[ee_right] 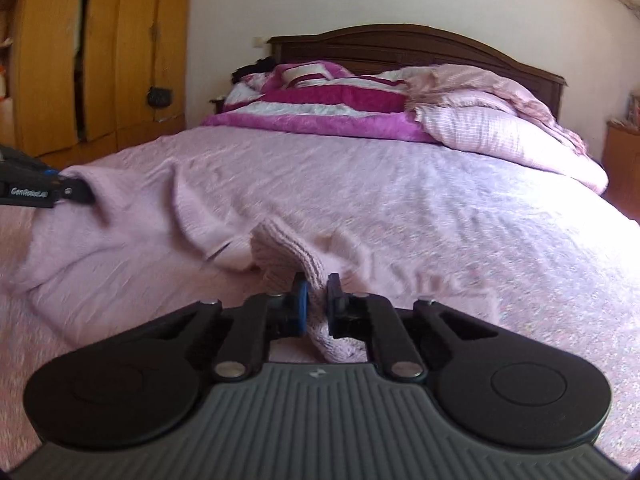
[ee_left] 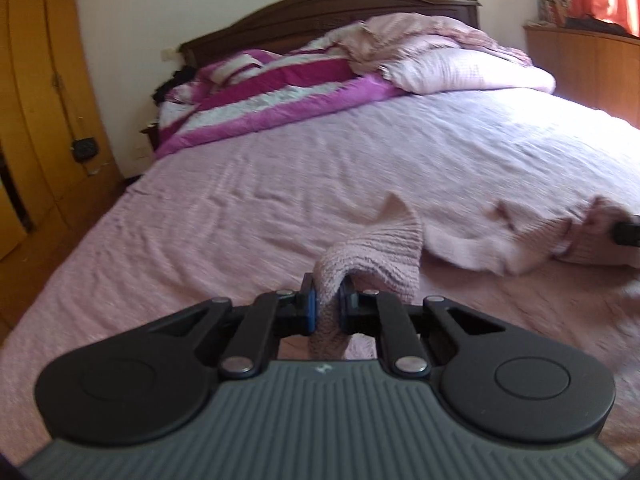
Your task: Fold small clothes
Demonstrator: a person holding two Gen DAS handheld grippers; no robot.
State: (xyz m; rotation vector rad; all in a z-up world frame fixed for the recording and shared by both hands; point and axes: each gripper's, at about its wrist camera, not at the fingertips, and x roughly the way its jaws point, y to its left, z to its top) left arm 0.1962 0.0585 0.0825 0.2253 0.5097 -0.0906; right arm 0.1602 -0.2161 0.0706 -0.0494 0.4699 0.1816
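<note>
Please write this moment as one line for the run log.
left claw: shut on pink knit garment | right claw: shut on garment | garment: partly lifted over bed

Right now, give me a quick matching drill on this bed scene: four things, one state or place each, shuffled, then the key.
Things:
1. left gripper
2. pink sweater
3. magenta striped blanket
4. wardrobe

States or places:
A. bunched at the head of the bed
B. stands left of the bed, against the wall
C. shut on a ribbed knit edge
D. spread on the bedsheet, pinched at two spots

Pairs: 1-C, 2-D, 3-A, 4-B
</note>
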